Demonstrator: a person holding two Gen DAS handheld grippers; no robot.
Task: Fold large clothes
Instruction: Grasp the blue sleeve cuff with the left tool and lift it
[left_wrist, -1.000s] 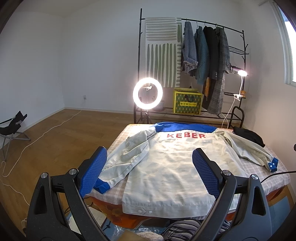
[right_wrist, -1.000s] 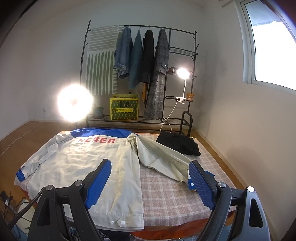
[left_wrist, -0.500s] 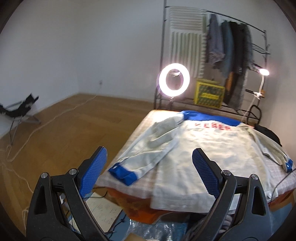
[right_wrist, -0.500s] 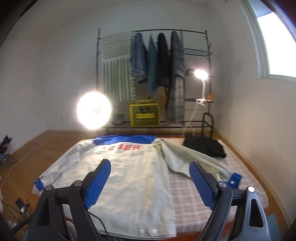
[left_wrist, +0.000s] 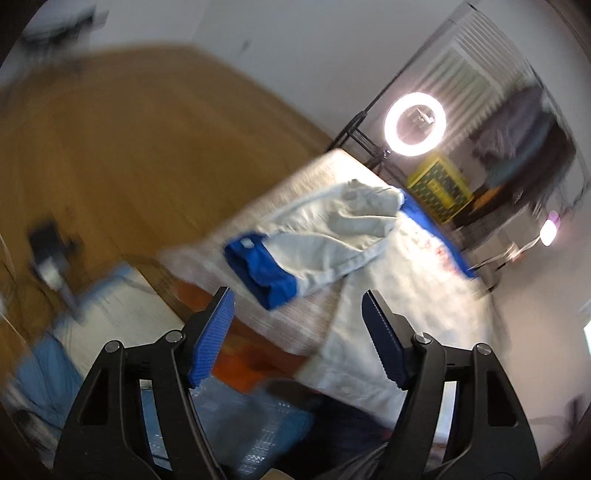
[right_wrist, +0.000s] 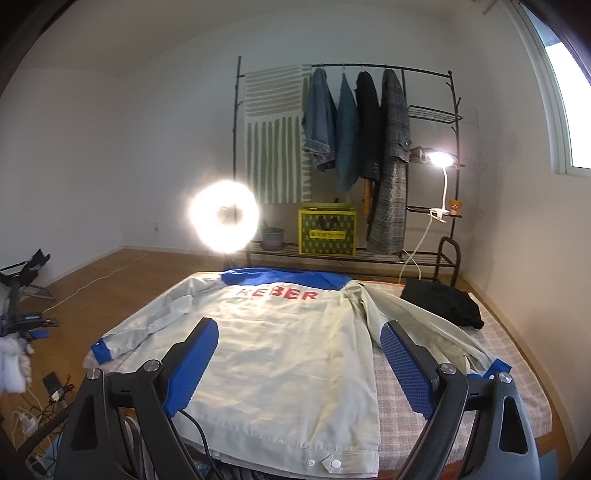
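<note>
A big pale jacket with a blue collar is spread flat, back up, on a bed with a checked cover. It is not folded yet.

The left hand-held gripper has been swung down and tipped sideways toward the left sleeve. Before, the whole jacket was seen from above the hem; now the blue cuff is just ahead of the jaws. The jaws have just been closing a little, but nothing is between them, so the gripper is still released. It looks like the sleeve will be folded in first.

The right hand-held gripper is held wide and empty over the hem, hardly moved.

The cuff lies near the bed edge, with bare floor beyond. A black cloth sits at the far right corner, well apart.
</note>
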